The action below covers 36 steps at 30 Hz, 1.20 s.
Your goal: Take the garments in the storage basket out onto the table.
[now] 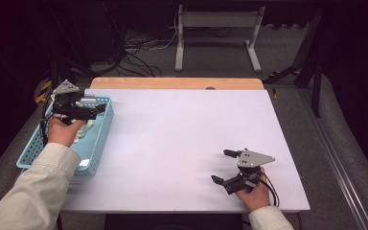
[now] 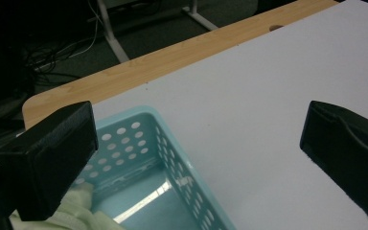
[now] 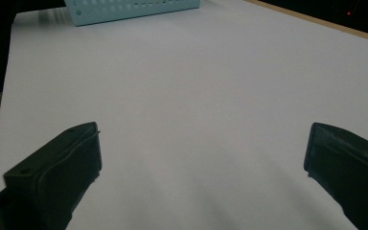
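Both tongs gape empty: left tongs (image 1: 98, 108) over the basket (image 1: 96, 153), right tongs (image 1: 224, 166) above the table (image 1: 172, 143).

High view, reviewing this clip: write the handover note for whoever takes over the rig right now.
Left tool: open, empty, held over the light blue perforated basket at the table's left edge.
Right tool: open, empty, low over the bare white tabletop near the front right.
Pale cloth: lying inside the basket, below the left tool; it looks already dropped in.
Left to do: probably only drawing the left tool back; the cloth's full extent is partly hidden by the hand.
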Available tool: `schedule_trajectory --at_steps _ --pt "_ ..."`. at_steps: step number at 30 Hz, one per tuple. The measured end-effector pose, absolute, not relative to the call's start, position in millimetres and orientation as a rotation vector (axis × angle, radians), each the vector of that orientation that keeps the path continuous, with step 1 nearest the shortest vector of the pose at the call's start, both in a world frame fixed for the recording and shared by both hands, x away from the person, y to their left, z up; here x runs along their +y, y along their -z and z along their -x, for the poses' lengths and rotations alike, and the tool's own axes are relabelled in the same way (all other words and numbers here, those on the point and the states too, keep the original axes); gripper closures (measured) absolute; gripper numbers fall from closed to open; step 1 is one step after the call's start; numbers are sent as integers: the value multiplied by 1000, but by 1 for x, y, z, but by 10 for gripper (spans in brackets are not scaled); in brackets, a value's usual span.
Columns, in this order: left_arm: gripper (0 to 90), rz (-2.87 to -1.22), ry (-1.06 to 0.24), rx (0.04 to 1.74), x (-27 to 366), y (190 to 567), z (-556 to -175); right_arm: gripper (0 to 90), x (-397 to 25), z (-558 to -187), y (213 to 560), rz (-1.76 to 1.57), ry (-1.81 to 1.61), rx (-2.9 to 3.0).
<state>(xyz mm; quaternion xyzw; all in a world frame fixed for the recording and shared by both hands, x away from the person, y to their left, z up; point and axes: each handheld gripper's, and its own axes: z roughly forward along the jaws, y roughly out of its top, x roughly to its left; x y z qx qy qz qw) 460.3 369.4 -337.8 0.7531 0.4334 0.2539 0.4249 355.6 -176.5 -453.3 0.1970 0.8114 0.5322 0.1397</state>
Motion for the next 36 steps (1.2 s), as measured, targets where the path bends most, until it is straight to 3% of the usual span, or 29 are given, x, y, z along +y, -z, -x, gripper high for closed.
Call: schedule_trajectory --at_steps 36 --pt "13 -1884 -691 1432 408 357 -489 0 -176 -355 453 -561 -1538 2350"
